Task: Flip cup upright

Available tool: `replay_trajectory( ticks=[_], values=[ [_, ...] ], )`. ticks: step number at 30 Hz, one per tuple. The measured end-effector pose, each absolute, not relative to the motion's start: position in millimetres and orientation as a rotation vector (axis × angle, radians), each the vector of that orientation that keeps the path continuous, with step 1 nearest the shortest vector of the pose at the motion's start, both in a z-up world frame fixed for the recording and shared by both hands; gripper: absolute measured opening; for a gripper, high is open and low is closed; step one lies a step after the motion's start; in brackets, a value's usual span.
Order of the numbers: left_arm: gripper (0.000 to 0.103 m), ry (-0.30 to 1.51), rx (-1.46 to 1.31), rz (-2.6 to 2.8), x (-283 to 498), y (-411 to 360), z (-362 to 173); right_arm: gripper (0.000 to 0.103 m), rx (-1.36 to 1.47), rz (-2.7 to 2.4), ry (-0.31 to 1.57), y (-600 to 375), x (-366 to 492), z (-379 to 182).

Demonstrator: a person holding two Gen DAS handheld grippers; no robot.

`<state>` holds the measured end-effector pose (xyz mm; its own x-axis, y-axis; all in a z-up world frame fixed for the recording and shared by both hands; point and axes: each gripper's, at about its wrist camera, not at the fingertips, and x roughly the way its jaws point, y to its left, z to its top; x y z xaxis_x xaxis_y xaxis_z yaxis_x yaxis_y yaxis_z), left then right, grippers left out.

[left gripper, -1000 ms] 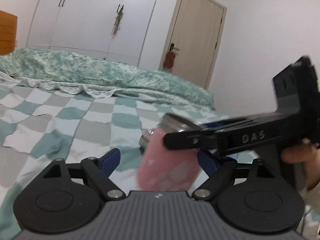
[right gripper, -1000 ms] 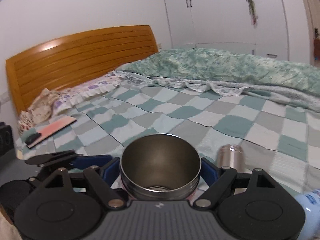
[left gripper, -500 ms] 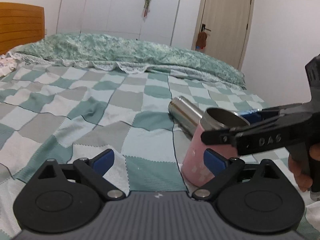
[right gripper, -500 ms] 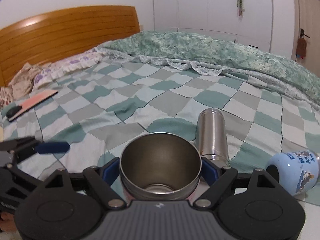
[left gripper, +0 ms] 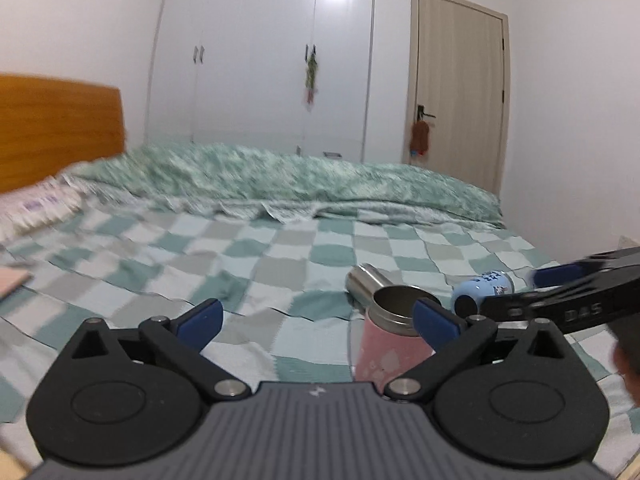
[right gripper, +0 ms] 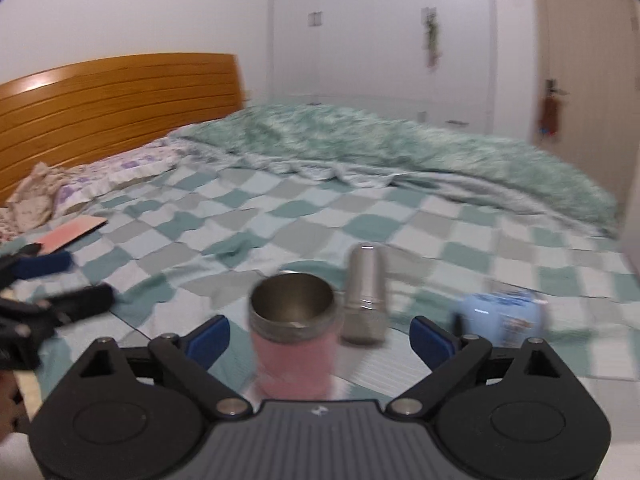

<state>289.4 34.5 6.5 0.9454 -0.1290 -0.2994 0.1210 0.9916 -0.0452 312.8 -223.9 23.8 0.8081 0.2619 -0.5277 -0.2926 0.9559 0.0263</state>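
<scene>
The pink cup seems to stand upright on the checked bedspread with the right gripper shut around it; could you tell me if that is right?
Not quite: the pink cup stands upright on the checked bedspread, but the right gripper is open, its fingers clear of the cup, as the right wrist view shows.

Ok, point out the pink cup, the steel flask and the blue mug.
pink cup [right gripper: 294, 364]: right wrist view, on its pink side wall.
steel flask [right gripper: 365, 292]: right wrist view, mid-body.
blue mug [left gripper: 486, 286]: left wrist view, on its printed side.
</scene>
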Motion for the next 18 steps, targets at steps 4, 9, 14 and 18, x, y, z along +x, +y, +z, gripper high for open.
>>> replay_trajectory(
  ticks=[4, 9, 14, 18],
  values=[
    [0.103, 0.259, -0.009, -0.109, 244, 40, 16, 0.103, -0.028, 0.195, 0.506, -257, 263, 28],
    [0.103, 0.261, -0.042, -0.13, 208, 44, 15, 0.103, 0.057, 0.171, 0.509, -286, 217, 23],
    [0.103, 0.241, -0.022, -0.144, 183, 41, 11, 0.103, 0.017, 0.175, 0.475, -290, 180, 21],
    [0.103, 0.213, -0.041, -0.071, 166, 40, 11, 0.103, 0.017, 0.164, 0.461, -283, 159, 24]
  ],
)
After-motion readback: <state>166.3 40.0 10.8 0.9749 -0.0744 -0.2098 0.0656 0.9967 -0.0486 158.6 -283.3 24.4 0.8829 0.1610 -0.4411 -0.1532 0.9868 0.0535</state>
